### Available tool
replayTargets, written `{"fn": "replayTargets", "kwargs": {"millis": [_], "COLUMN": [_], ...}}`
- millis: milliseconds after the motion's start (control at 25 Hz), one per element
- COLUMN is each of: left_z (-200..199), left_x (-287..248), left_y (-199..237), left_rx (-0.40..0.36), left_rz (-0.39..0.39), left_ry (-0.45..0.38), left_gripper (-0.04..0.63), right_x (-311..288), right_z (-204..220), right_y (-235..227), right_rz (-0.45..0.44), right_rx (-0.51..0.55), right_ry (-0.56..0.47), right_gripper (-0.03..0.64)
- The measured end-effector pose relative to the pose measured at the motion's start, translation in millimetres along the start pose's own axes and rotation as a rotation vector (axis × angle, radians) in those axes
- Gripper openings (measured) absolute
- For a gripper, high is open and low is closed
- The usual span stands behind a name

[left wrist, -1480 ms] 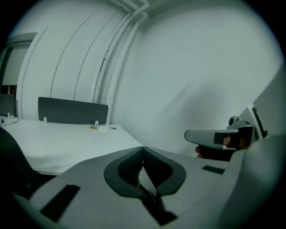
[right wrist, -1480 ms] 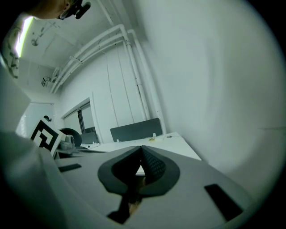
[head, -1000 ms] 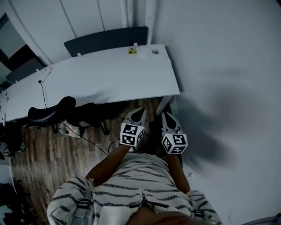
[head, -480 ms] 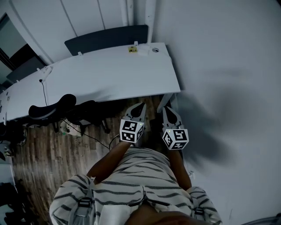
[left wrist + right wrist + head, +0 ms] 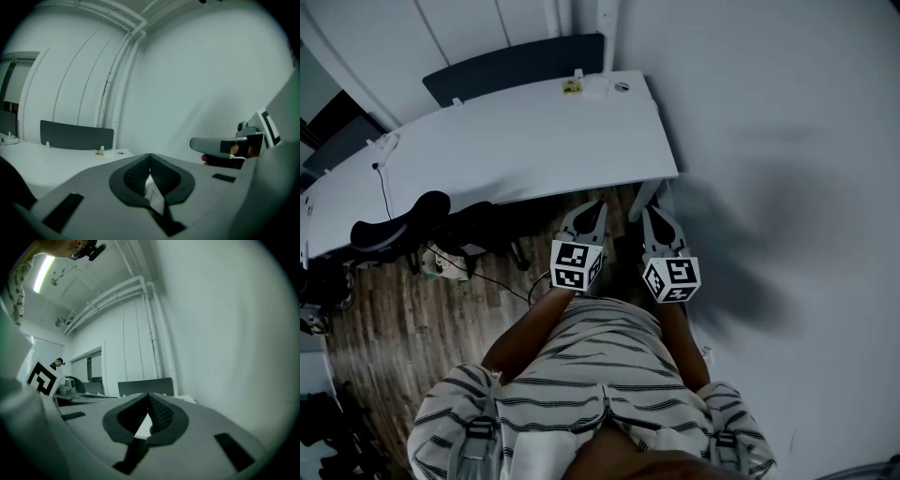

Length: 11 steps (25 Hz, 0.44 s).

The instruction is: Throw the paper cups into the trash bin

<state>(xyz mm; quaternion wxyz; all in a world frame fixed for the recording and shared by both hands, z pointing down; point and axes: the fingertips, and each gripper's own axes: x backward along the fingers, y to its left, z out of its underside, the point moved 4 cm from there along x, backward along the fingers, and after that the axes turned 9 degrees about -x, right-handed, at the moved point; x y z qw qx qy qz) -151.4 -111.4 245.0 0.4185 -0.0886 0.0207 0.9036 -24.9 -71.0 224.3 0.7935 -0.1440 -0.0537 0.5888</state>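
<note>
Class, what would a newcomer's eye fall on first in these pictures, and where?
The checker-marked left tongs and right tongs stand side by side mid-frame in the head view, both shut and empty. Beyond them a long white desk runs leftward, a black chair at its near edge.

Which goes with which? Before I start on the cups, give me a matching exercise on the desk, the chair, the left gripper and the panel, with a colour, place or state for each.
Things:
1. desk
2. chair
3. left gripper
4. panel

Colour, place or state:
A. jaws shut, nothing between them
B. dark, standing upright along the desk's far edge
C. white, long, with one end against the wall
D. black, at the desk's near side

Pairs: 1-C, 2-D, 3-A, 4-B
</note>
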Motion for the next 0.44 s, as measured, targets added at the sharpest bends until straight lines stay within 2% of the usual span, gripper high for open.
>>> {"fn": "replayTargets", "kwargs": {"millis": [440], "left_z": [-5], "left_x": [-12], "left_y": [-1], "left_rx": [0.012], "left_rz": [0.004], "left_ry": [-0.022], "left_gripper": [0.023], "right_x": [-1], "right_z": [-7], "right_y": [-20], "right_rz": [0.037], "right_rx": [0.006], "right_ry": [-0.026], "right_gripper": [0.011]}}
